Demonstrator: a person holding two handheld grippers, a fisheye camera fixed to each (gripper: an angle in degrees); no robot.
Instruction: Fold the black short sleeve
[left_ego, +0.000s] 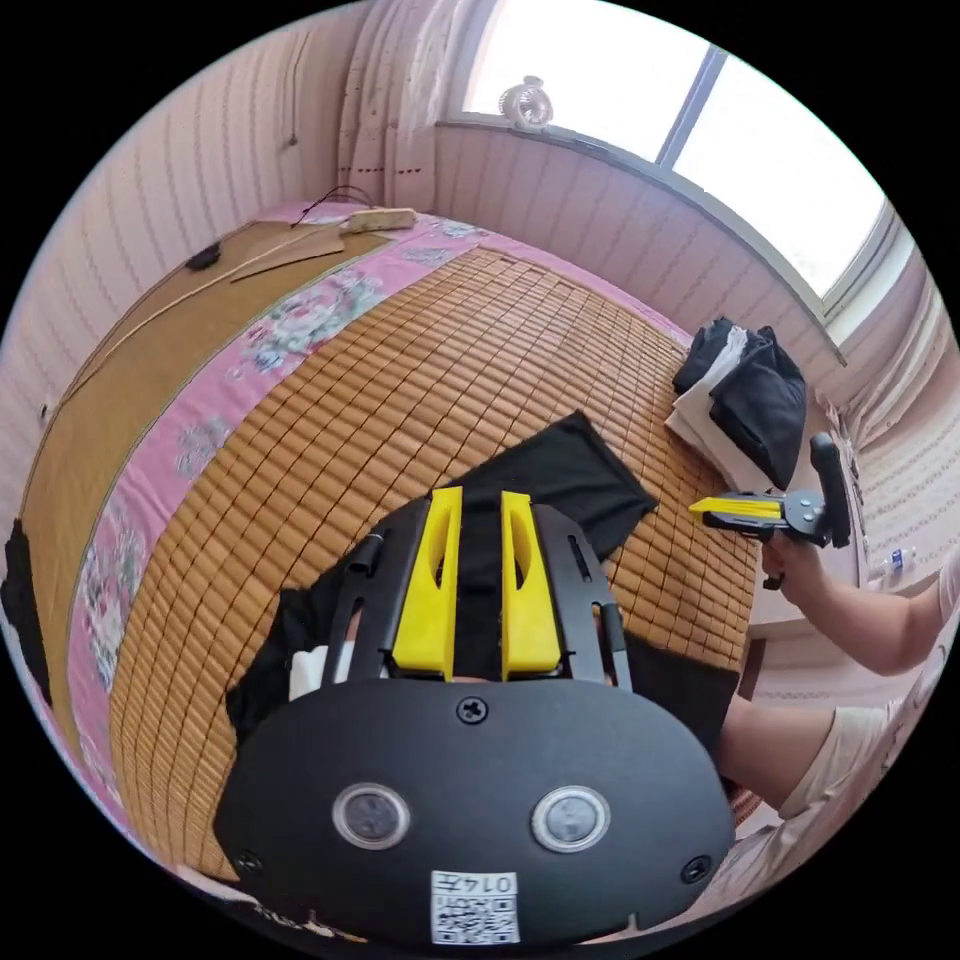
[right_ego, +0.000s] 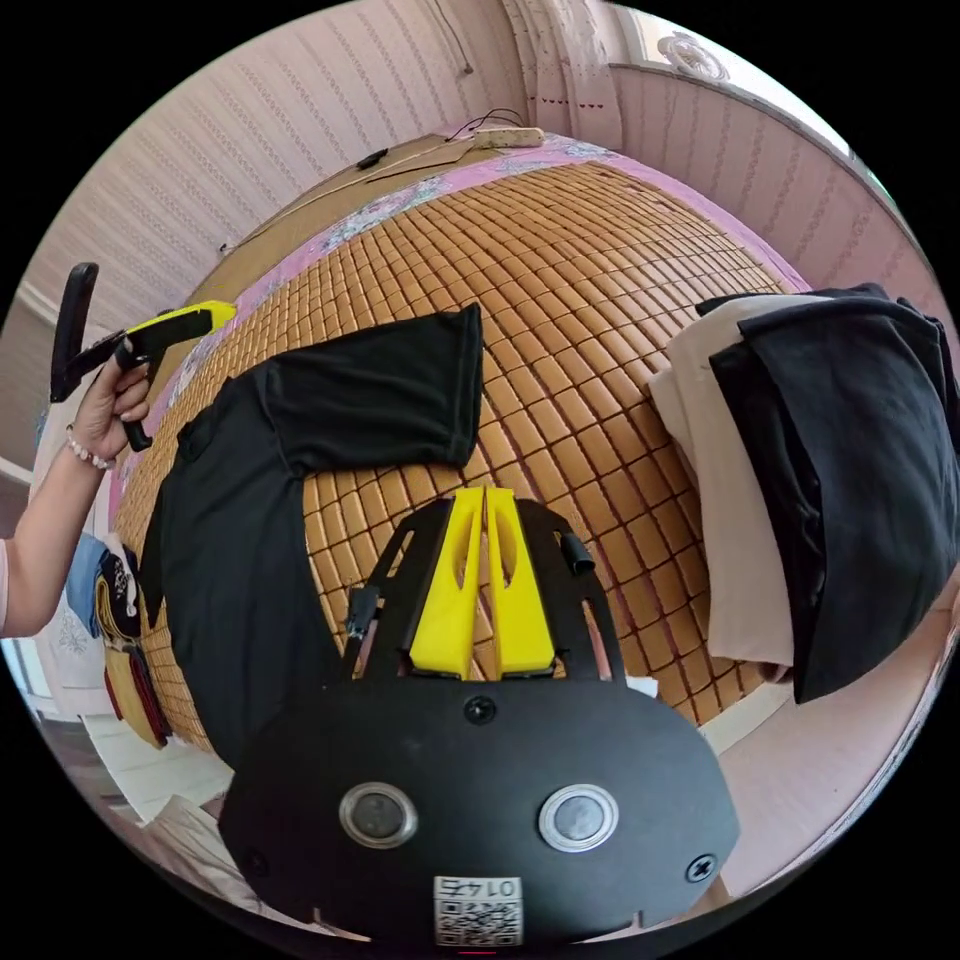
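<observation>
On the bamboo mat (right_ego: 600, 300): black short sleeve (right_ego: 300, 440) spread flat, folding barely begun.

Left to right: the left gripper (right_ego: 215, 315) is held in the air beside the shirt's collar end, its jaws slightly apart and holding nothing; the shirt lies open with one sleeve extended; the right gripper (right_ego: 485, 500) hovers over bare mat beside the shirt body, jaws together and empty. A stack of folded clothes (right_ego: 800, 450) sits at the mat's right edge. By my judgement, all folds remain outstanding.
</observation>
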